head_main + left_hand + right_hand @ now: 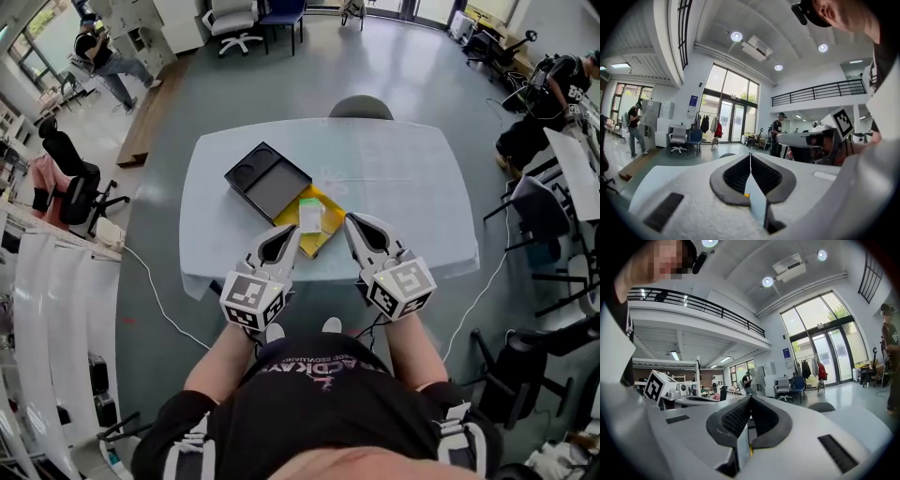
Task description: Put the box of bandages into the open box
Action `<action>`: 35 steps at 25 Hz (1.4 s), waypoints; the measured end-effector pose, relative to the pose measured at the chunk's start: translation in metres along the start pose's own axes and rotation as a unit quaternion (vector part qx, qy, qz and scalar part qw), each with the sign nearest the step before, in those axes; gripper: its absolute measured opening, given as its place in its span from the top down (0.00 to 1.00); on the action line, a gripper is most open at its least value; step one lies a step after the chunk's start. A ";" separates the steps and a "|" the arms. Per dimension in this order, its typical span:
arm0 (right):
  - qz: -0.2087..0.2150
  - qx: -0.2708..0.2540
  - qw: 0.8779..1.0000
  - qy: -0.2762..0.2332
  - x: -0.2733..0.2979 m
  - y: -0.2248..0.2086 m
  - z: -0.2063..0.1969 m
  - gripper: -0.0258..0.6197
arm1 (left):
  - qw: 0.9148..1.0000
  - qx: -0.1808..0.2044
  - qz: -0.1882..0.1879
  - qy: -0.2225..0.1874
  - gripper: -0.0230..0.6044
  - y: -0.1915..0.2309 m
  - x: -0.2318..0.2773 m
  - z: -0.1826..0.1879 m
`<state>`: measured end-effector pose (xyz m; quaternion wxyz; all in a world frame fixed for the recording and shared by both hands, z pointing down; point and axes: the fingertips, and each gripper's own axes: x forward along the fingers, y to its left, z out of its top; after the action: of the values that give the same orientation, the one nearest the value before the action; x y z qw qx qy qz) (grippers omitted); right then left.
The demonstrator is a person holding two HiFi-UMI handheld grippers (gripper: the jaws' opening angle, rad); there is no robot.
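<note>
Far left of the room there's a person (105,58) standing by some cabinets, nothing to do with the table. On the pale blue-white rounded table (412,187) the shallow black open box (267,180) sits left of centre, towards the far side, tilted diagonally, with nothing in it.

The left gripper (292,232) hangs over the near edge of the table. Its claw is clenched, jaws pressed tip to tip with nothing caught between them, which is plain in the left gripper view (750,157).

Just right of it and a bit further out, the small white-and-green box of bandages (310,216) lies flat on a yellow flat packet (317,240), right next to the near right corner of the open box and not inside it. It sits between the two gripper tips, touched by neither.

The right gripper (351,222) is over the near edge too, claw also clamped on nothing (750,400). Grey chair (361,108) tucked at the far side.
</note>
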<state>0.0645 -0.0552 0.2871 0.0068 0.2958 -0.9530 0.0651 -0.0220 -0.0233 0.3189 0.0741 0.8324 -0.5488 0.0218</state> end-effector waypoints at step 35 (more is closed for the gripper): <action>-0.077 0.016 0.997 0.018 0.012 0.076 -0.036 0.94 | 0.993 -0.023 -0.112 0.020 0.94 0.031 -0.049 -0.011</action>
<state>0.0104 0.0043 0.3144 0.0239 0.3673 -0.9259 0.0847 -0.0688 0.0108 0.3275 0.1061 0.8863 -0.4505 0.0174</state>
